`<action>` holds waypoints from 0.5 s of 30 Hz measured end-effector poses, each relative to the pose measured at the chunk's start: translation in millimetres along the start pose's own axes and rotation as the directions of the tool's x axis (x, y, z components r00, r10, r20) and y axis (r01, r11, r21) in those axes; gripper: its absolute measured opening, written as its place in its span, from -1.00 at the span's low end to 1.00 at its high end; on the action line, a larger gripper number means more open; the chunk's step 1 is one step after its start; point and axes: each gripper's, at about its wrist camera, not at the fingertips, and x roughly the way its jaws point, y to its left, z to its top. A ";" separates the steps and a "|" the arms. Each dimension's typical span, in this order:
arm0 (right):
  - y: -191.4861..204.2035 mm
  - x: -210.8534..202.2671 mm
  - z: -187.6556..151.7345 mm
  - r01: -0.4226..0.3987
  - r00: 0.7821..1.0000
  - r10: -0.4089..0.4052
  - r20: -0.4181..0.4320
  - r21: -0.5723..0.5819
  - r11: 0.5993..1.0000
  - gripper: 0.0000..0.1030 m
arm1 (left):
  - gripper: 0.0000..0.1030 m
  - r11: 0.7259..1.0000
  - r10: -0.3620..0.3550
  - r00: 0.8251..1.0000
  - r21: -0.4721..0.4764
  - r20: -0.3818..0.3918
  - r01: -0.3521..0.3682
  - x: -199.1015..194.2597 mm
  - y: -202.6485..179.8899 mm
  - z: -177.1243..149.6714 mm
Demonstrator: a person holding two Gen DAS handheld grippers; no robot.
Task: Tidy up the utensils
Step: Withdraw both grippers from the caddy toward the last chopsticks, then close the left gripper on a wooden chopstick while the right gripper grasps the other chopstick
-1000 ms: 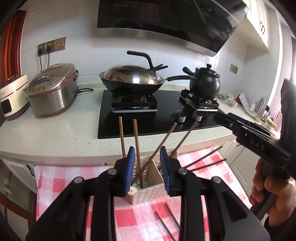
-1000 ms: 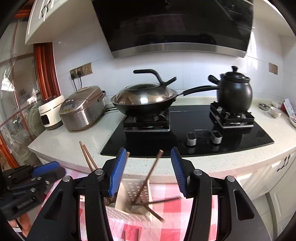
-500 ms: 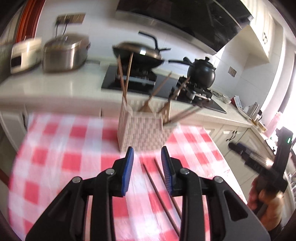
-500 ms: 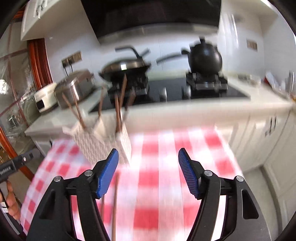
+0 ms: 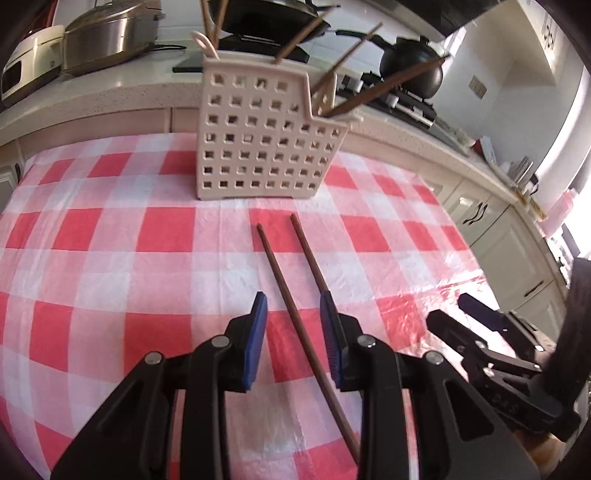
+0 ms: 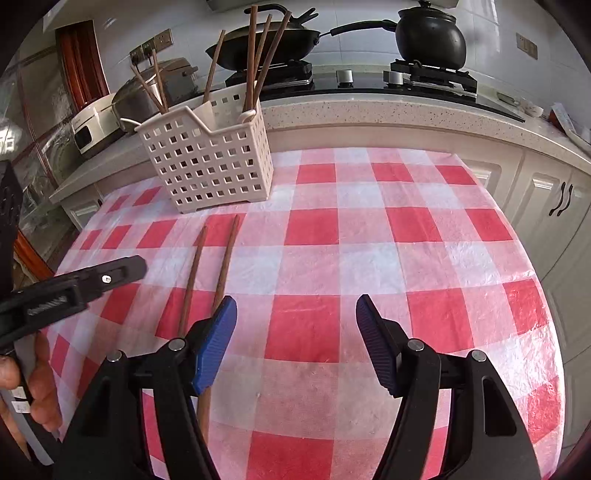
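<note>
A cream perforated utensil basket (image 5: 266,136) stands on the red-checked tablecloth (image 5: 110,266), with several brown chopsticks standing in it; it also shows in the right wrist view (image 6: 210,158). Two loose brown chopsticks (image 5: 288,288) lie side by side on the cloth in front of the basket, seen in the right wrist view too (image 6: 225,258). My left gripper (image 5: 293,310) is open, low over the cloth, with one loose chopstick running between its jaws. My right gripper (image 6: 295,310) is open and empty, just right of the loose chopsticks.
Behind the table runs a counter (image 6: 369,107) with a black hob, a wok (image 6: 269,37), a black pot (image 6: 428,37) and a rice cooker (image 5: 107,33). White cabinets (image 6: 554,192) stand to the right. The right gripper shows in the left wrist view (image 5: 491,354).
Both grippers have dropped from above the basket and pulled back toward the near side of the table. The left one now straddles a loose chopstick. Both stay open.
</note>
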 end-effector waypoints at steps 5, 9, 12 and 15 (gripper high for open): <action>-11.2 1.4 -1.5 0.019 1.000 -0.019 -0.007 0.009 1.000 0.23 | -0.45 0.997 0.073 0.996 0.030 -0.047 -0.072 34.0 -10.2 0.6; -20.3 0.4 -1.2 0.022 1.000 -0.022 -0.006 0.024 0.999 0.24 | -0.45 0.992 0.116 0.991 0.065 -0.064 -0.112 49.2 -16.1 1.8; -25.2 -0.7 0.3 0.022 1.000 -0.022 -0.001 0.033 0.999 0.26 | -0.45 0.985 0.151 0.986 0.092 -0.072 -0.144 56.5 -20.8 0.8; -27.8 -0.6 1.6 0.022 1.000 -0.022 0.001 0.037 0.999 0.27 | -0.45 0.981 0.171 0.983 0.108 -0.070 -0.163 59.0 -24.6 2.1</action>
